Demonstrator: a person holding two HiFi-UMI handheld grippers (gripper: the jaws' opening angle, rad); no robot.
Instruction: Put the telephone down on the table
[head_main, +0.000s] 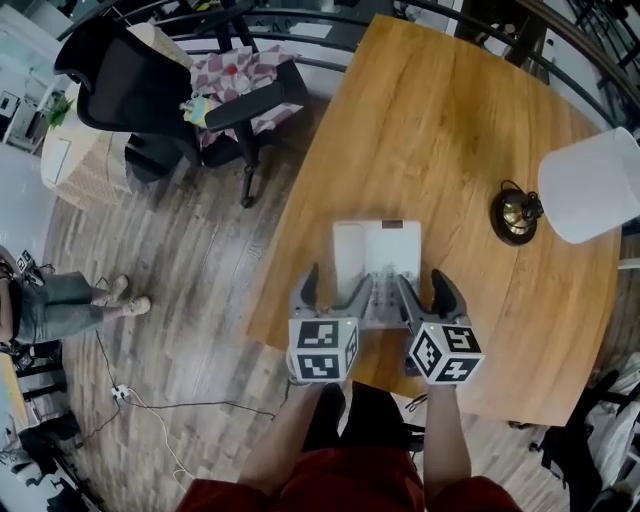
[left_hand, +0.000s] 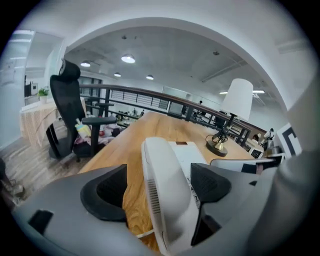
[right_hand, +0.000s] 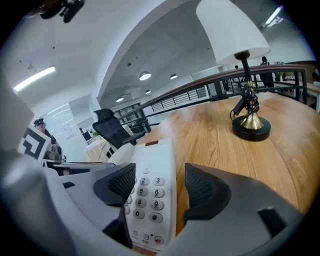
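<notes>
A white telephone (head_main: 378, 250) lies on the wooden table (head_main: 440, 130) near its front edge, handset on the left, keypad on the right. My left gripper (head_main: 337, 282) straddles the handset (left_hand: 161, 165). Its jaws are open, and bare wood shows between the left pad (left_hand: 107, 192) and the handset. My right gripper (head_main: 421, 280) straddles the keypad side (right_hand: 147, 192). It is open too, with a strip of table between its right pad (right_hand: 202, 192) and the phone's edge. The grippers hide the phone's near end in the head view.
A desk lamp with a white shade (head_main: 590, 185) and a dark round base (head_main: 515, 213) stands at the table's right. A black office chair (head_main: 150, 85) is on the wooden floor to the far left. A seated person's legs (head_main: 70, 300) show at the left edge.
</notes>
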